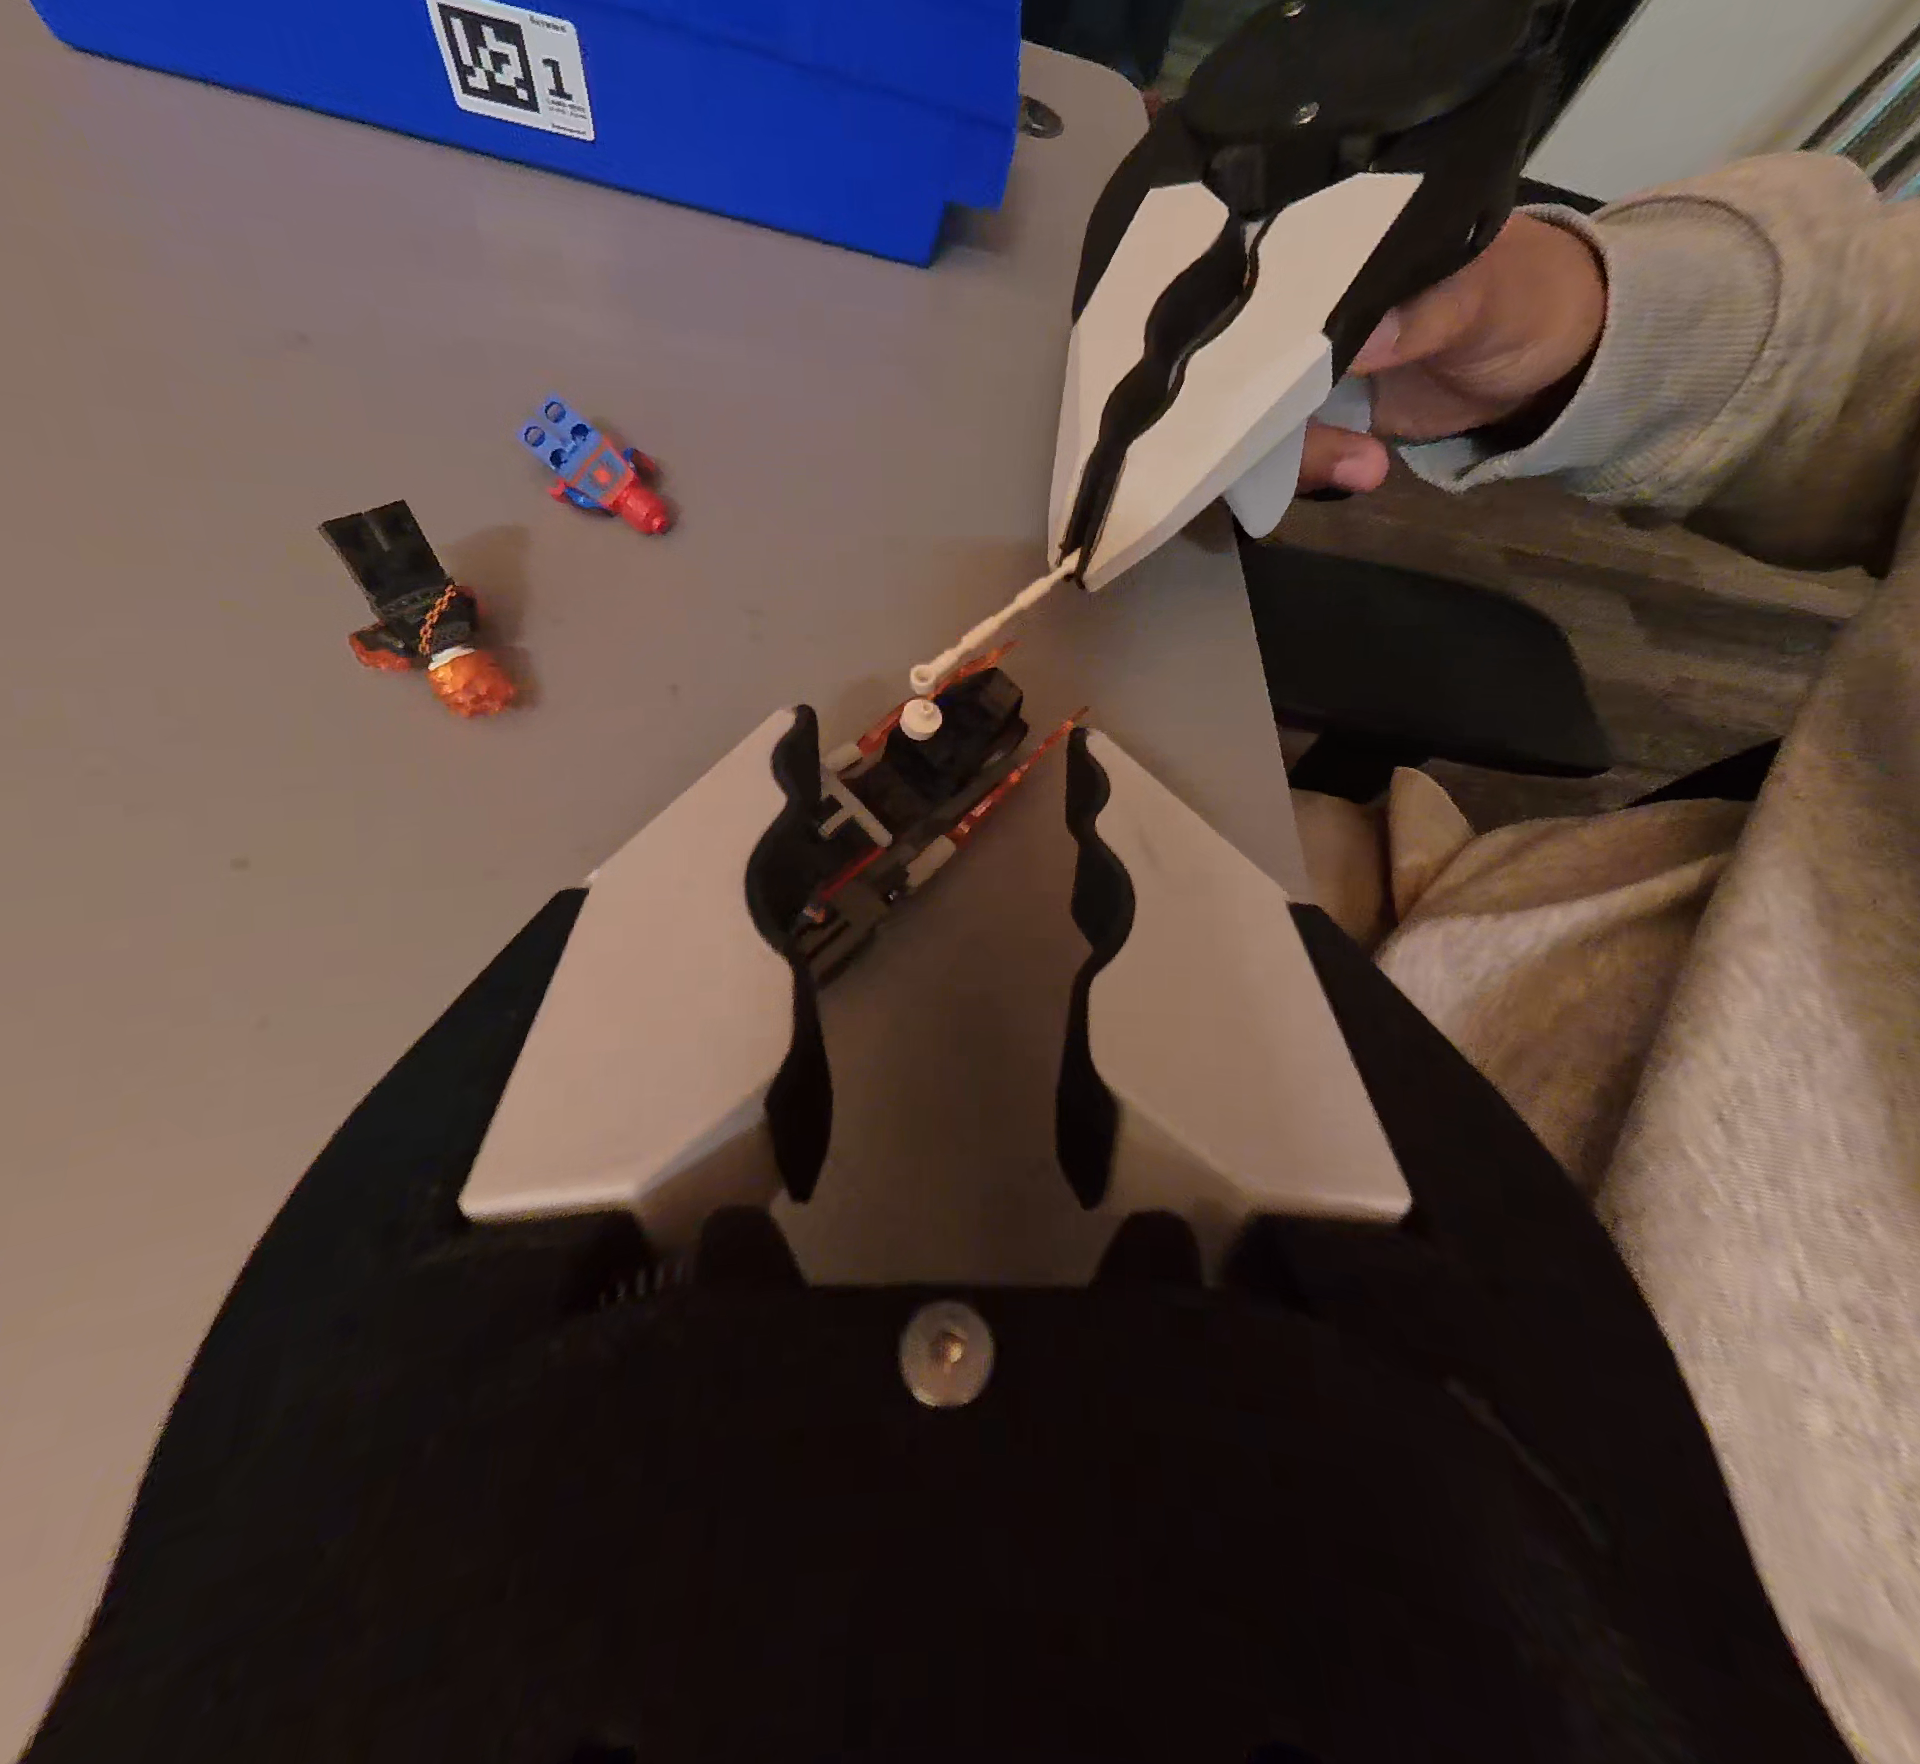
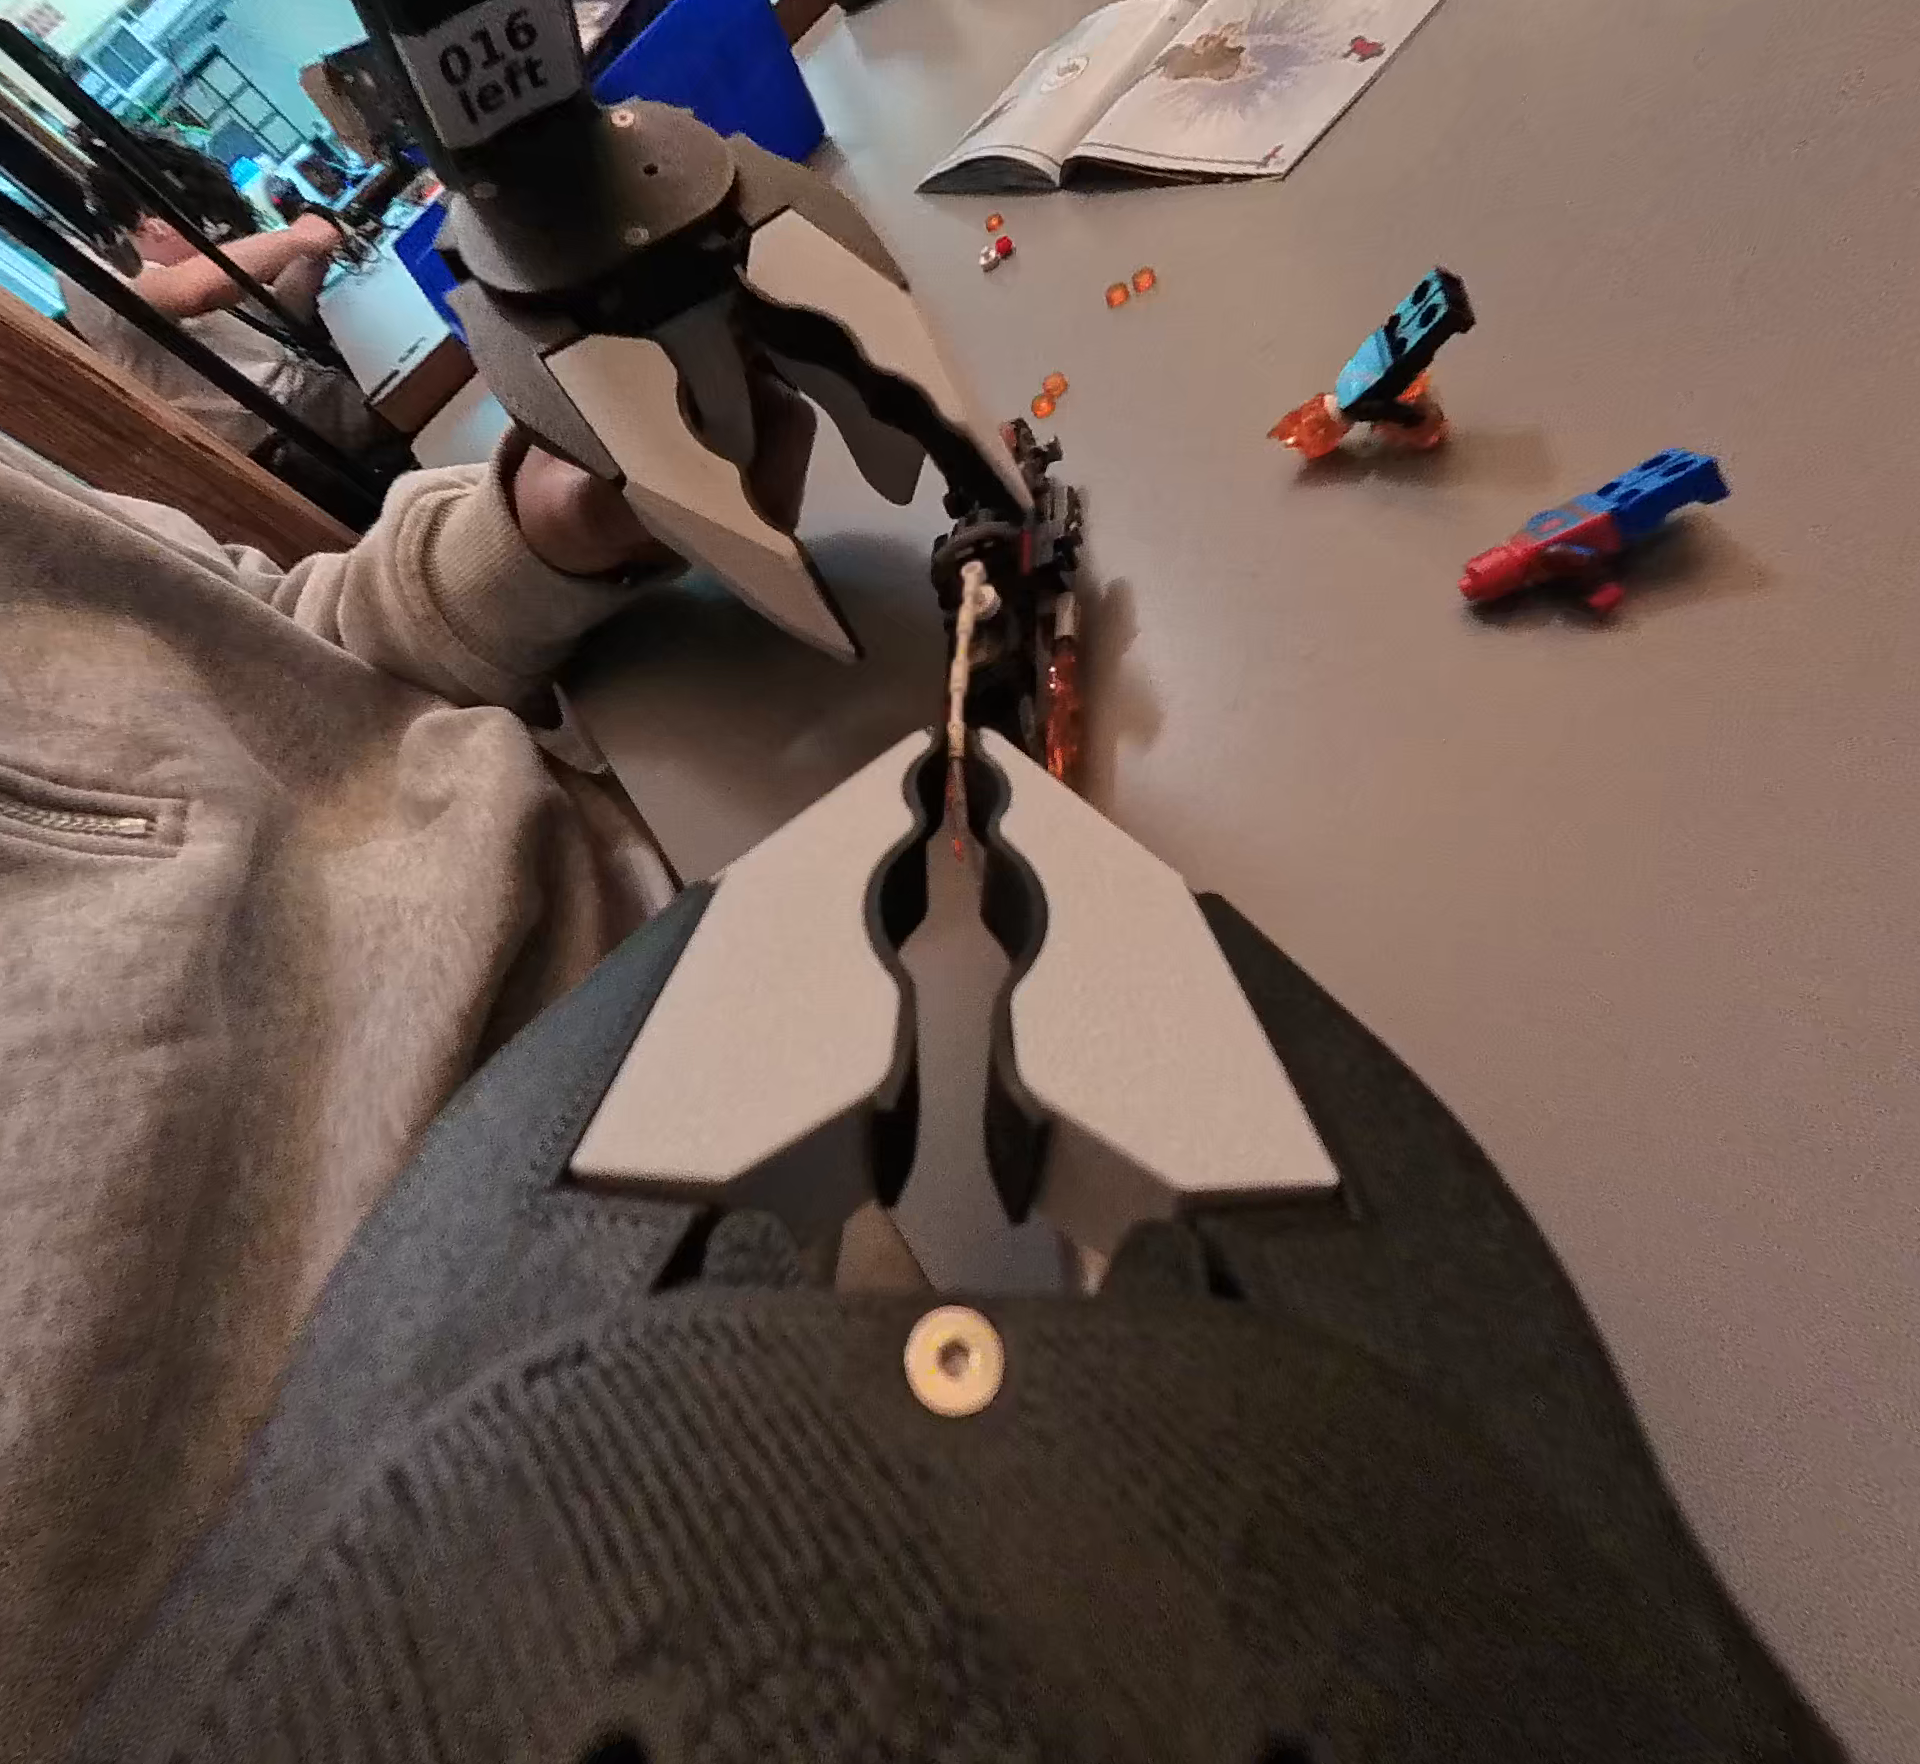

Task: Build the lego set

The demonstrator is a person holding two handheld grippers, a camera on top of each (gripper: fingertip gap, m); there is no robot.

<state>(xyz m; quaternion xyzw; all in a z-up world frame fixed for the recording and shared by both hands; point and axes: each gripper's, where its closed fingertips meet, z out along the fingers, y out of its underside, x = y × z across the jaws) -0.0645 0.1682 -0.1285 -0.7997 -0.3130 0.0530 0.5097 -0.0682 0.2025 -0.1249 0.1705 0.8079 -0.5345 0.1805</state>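
Right tool [image 1: 1075, 561] pinches the thin white web-string piece [image 1: 992, 628]; left tool [image 1: 940, 738], jaws apart, brackets the black-and-orange brick motorcycle [image 1: 935, 800]; best to steady it, then align the clip squarely before pressing.

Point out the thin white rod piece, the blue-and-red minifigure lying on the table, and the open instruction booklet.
Thin white rod piece [image 1: 1003, 621], left wrist view, mid-shaft.
Blue-and-red minifigure lying on the table [image 1: 603, 471], left wrist view, torso.
Open instruction booklet [image 2: 1262, 67], right wrist view, right-hand page.

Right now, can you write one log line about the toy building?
right gripper: shut on white rod | left gripper: open around black bike | two figures lie aside
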